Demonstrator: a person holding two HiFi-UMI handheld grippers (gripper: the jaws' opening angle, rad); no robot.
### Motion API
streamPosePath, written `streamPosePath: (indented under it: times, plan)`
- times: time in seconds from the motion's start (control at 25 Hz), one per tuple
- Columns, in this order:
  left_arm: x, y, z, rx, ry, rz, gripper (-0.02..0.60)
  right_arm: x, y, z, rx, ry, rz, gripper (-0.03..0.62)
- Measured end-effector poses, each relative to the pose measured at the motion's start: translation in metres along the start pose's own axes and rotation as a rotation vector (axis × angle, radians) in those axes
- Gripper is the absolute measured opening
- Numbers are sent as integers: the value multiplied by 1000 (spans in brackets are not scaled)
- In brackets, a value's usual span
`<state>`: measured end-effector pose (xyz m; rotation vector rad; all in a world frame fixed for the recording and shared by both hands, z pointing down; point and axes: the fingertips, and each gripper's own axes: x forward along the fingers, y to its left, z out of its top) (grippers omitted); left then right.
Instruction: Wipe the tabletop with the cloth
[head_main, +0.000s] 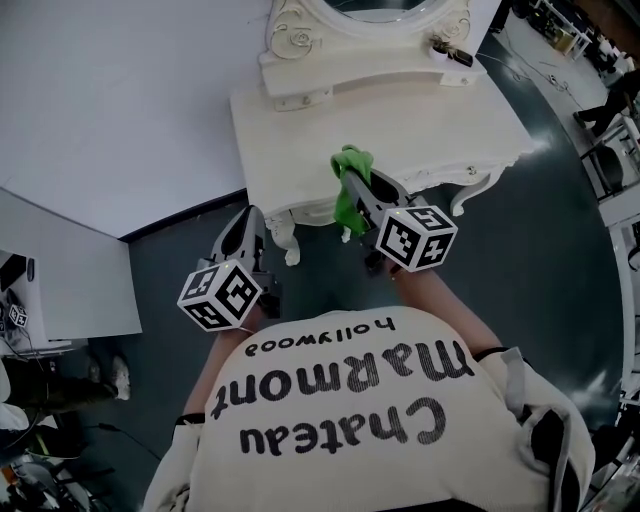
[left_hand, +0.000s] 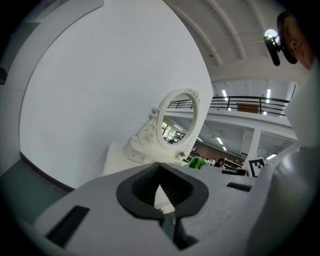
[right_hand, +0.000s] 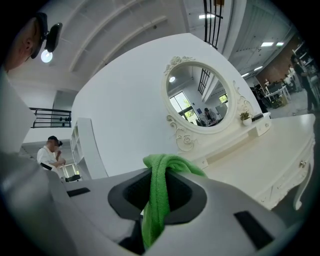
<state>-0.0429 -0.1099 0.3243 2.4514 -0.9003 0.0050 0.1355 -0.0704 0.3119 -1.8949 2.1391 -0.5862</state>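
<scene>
Cloth (right_hand: 156, 200) tight between right gripper (head_main: 358, 182) jaws

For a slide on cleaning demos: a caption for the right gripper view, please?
Right tongs shut on a green cloth, at a white table with an oval mirror.

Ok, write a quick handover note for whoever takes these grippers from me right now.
Right gripper: shut on the green cloth, which hangs from its jaws at the front edge of the white table.
Left gripper: shut, empty, held off the table near its front left corner.
Done: cloth is gripped.
Left: wiping the tabletop. Whether any of it has been wiped cannot be told.
</scene>
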Motion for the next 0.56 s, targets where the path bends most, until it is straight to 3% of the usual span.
streamPosePath:
  times: [0.56]
  plan:
    - [2,-2,-5,-24,-1,5,8,-6,-11,-6,27,12,-13,63]
